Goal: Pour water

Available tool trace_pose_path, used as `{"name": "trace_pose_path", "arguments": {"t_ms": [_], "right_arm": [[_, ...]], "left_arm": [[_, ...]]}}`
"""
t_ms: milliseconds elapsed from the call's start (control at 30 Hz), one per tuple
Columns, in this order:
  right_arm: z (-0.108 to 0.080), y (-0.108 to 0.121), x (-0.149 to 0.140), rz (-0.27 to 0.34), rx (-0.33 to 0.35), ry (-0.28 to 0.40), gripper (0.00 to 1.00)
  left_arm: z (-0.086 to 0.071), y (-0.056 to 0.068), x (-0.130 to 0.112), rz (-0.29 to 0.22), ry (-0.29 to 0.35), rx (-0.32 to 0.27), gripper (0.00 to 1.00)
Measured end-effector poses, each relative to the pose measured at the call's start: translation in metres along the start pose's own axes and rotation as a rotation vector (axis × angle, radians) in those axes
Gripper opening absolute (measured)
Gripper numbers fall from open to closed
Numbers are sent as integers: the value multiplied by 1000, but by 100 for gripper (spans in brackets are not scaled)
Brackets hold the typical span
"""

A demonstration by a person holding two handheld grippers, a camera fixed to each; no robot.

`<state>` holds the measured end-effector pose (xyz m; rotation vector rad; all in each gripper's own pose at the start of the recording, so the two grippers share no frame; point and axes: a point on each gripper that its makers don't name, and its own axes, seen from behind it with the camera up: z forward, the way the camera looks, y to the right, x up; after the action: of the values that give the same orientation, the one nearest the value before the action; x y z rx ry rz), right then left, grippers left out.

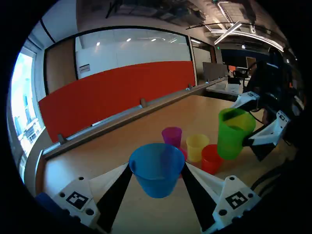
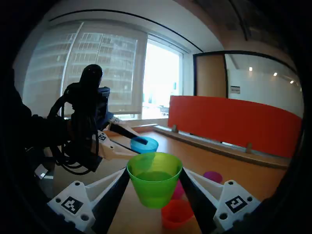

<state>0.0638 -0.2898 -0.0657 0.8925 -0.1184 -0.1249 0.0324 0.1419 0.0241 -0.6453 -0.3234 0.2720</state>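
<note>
My right jaws grip the green cup (image 2: 155, 187) of water, upright, right of the blue cup (image 1: 156, 175) gripped in my left jaws.

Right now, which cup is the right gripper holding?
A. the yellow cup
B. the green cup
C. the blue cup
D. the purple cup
B: in the right gripper view, the right gripper has a finger pressed against each side of the green cup, while the blue cup sits in the left gripper.
</note>
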Motion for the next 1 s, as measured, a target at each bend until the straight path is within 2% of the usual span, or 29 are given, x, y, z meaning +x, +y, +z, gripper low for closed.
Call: {"name": "trace_pose_path", "arguments": {"t_ms": [300,400,700,1000], "right_arm": [[-27,45,2,-22,-76,-25,91],[-35,58,-2,-24,-103,-36,91],[-49,88,-28,1,-155,-79,91],[-55,111,-61,16,-187,-137,91]], "left_arm": [[21,0,-24,-78,-61,-32,86],[27,1,-33,-89,-82,-37,86],[47,7,-63,-81,-160,-52,86],[58,13,-73,-90,-184,-75,86]]}}
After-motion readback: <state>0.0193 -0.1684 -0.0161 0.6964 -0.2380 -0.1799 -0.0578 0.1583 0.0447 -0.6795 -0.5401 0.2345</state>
